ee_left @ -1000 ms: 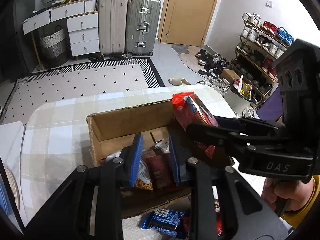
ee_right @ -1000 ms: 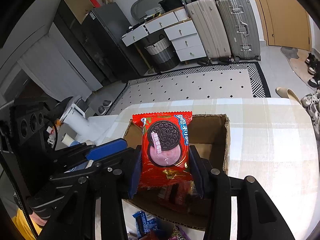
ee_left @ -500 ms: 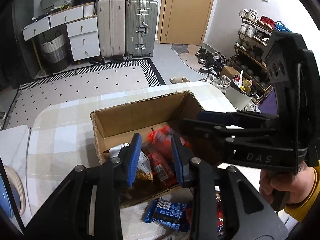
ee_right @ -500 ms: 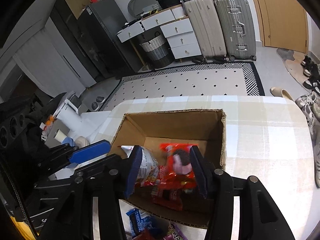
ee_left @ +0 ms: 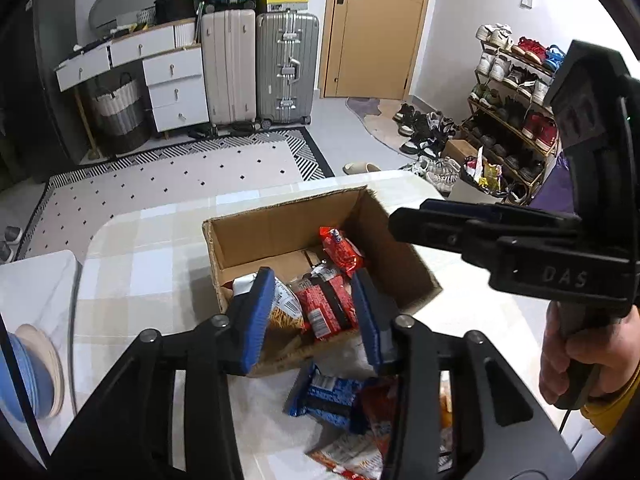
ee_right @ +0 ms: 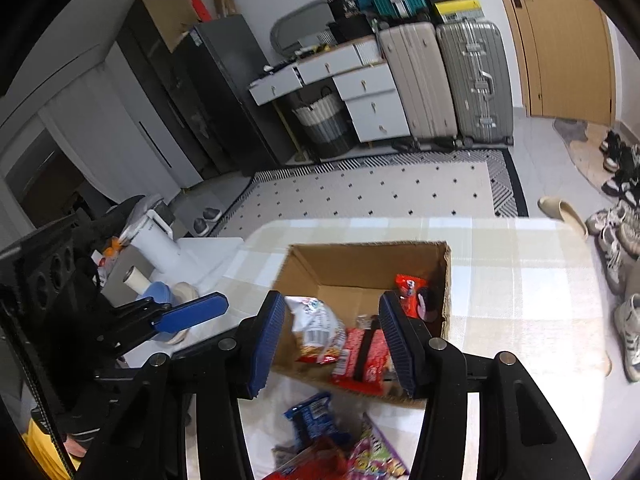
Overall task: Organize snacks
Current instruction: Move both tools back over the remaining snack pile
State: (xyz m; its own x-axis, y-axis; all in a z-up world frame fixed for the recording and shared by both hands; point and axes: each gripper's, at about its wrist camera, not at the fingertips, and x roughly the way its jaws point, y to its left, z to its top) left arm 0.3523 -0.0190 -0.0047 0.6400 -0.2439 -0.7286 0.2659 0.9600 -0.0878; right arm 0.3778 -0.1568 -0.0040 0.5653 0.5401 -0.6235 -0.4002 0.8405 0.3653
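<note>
An open cardboard box stands on the checked tablecloth. Inside it lie a red Oreo pack, a red bar pack and a chips bag. My left gripper hovers above the box's near edge; its jaws are opening and nothing is between them. My right gripper hangs open over the same near edge, also holding nothing. From the right wrist view the Oreo pack rests against the box's right wall. Loose snacks lie in front of the box, among them a blue pack.
A person's hand holds the right gripper's handle at the right. A white side surface at the left carries a blue bowl and a white jug. More packets lie near the table's front. Bare tablecloth stretches right of the box.
The right gripper let go of the red Oreo pack, which now lies in the box. Both grippers rose and drew back from the box. The left jaws spread wider.
</note>
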